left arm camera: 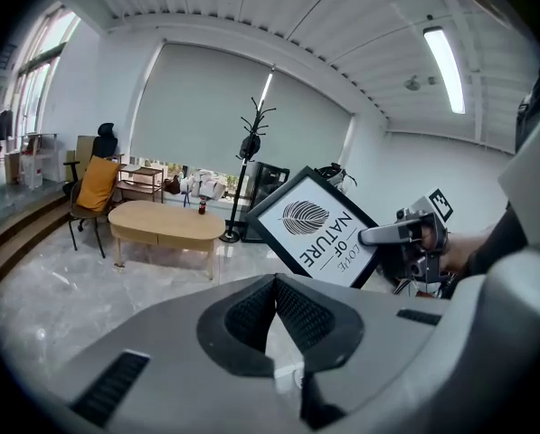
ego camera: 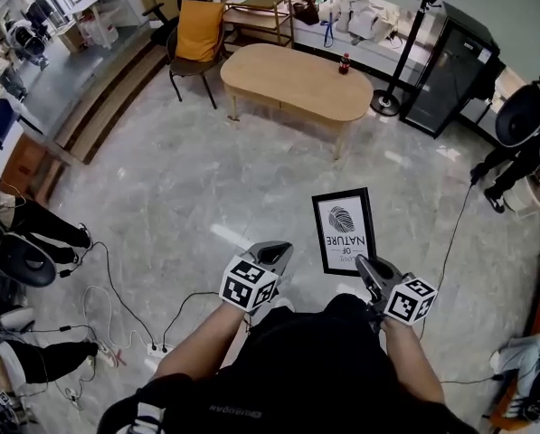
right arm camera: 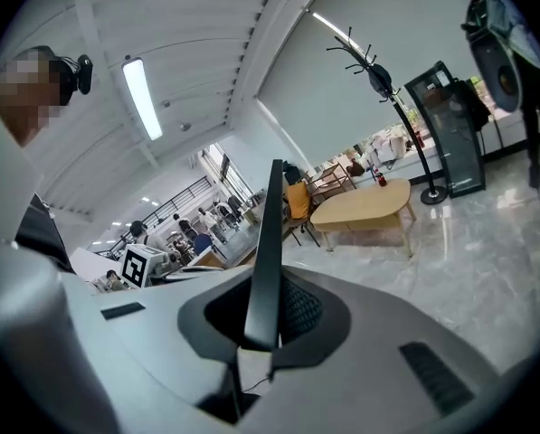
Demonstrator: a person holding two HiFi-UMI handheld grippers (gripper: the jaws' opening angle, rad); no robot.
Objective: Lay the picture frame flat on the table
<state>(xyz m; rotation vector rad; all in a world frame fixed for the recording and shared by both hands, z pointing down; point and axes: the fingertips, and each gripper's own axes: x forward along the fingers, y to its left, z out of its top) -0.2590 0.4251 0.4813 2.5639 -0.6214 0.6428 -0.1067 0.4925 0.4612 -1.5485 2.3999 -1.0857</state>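
Frame aloft, pinched near one corner

Rectangular picture frame (ego camera: 344, 229), thin black rim around a white print with a leaf motif, clamped near a corner between the ribbed dark pads of the right hand-held gripper (ego camera: 367, 268). Seen edge-on in the right gripper view as a slim dark strip. Hangs tilted over the glossy grey marble floor (ego camera: 188, 179), well apart from the rounded, pale wooden worktop (ego camera: 292, 80). Left hand-held gripper (ego camera: 274, 253) just beside, textured jaws pressed together on nothing.
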